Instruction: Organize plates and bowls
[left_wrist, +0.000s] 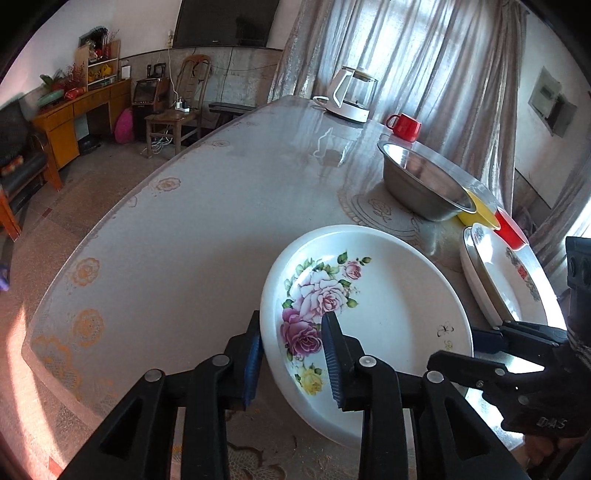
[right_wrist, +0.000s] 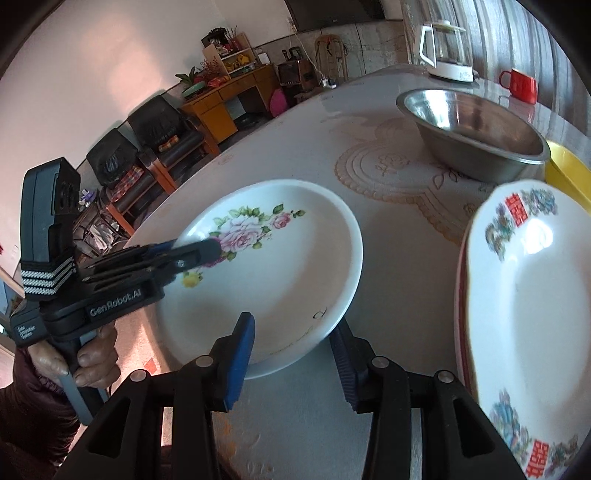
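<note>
A white plate with pink roses (left_wrist: 388, 295) (right_wrist: 295, 258) sits tilted above the table. My left gripper (left_wrist: 291, 350) has its jaws on either side of the plate's near rim, one finger under and one over; it also shows in the right wrist view (right_wrist: 195, 251). My right gripper (right_wrist: 291, 350) is open around the plate's opposite rim; it shows in the left wrist view (left_wrist: 491, 339). A stack of patterned plates (right_wrist: 524, 314) (left_wrist: 506, 280) lies to the right.
A steel bowl (left_wrist: 424, 181) (right_wrist: 476, 125) stands behind the plates, with a yellow bowl (left_wrist: 476, 214) and a red bowl (left_wrist: 511, 230) beside it. A red mug (left_wrist: 404, 126) and a kettle (left_wrist: 351, 94) stand at the far end. The table edge (left_wrist: 110, 221) curves left.
</note>
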